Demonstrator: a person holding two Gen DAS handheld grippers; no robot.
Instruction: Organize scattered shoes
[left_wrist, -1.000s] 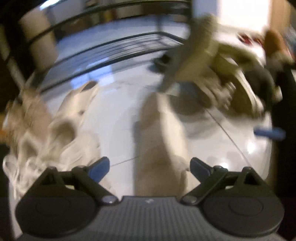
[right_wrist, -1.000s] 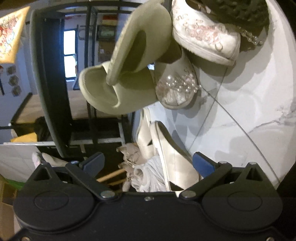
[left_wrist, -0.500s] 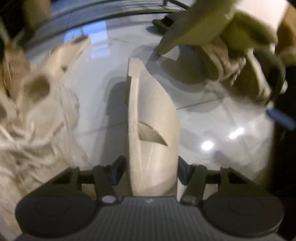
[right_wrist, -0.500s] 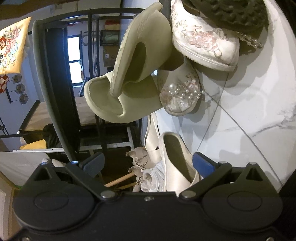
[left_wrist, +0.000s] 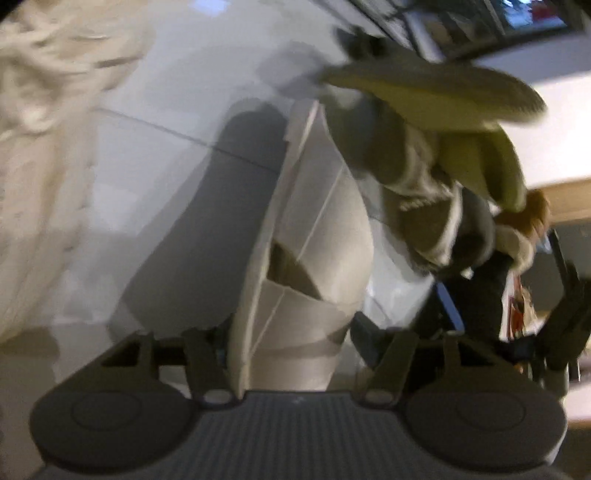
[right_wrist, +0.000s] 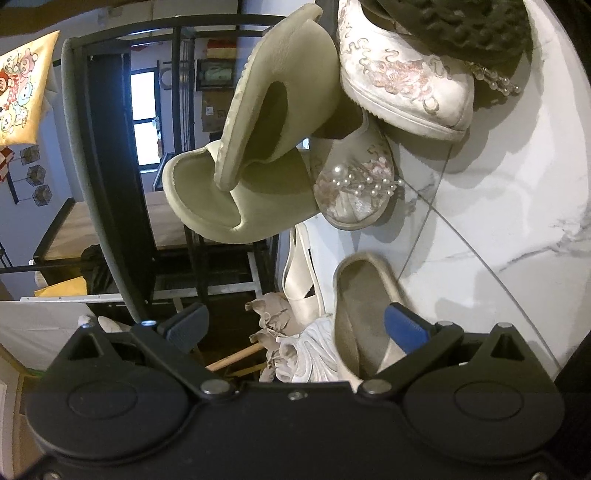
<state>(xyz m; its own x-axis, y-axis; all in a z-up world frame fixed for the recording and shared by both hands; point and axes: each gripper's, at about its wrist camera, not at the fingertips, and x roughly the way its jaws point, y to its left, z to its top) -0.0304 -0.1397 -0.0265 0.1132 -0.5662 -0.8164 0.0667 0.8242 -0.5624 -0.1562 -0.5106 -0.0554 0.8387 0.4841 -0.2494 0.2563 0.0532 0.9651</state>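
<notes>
Two grippers (left_wrist: 291, 339) (right_wrist: 295, 325) at a heap of shoes on a white marble floor (right_wrist: 498, 203).

Left gripper: pointing steeply down, jaws opening, with a cream wedge shoe (left_wrist: 314, 258) standing on edge between the fingers. Left pad right against the sole side; a thin gap visible at the right pad, so no pinch on it. View blurred. Toe of the cream wedge shoe reaching up under an olive-green slipper (left_wrist: 424, 96). Pale, smeared shoes (left_wrist: 44, 129) at the left edge, too blurred to tell apart.

Right gripper: spread wide, blue pads well apart, nothing pinched. Just past the right pad, a cream flat (right_wrist: 360, 306) lying open side up on the floor. Beside it, a white lace-up sneaker (right_wrist: 306, 354) and a cream strappy shoe (right_wrist: 299, 273).

Farther off, the olive-green slipper (right_wrist: 258, 122) leaning on its twin (right_wrist: 221, 199). Touching them, a pearl-trimmed shoe (right_wrist: 354, 184). Above that, an embroidered white shoe (right_wrist: 402, 85) under a black nubbed sole (right_wrist: 461, 22).

Beyond the heap, a black metal rack (right_wrist: 110, 166).
</notes>
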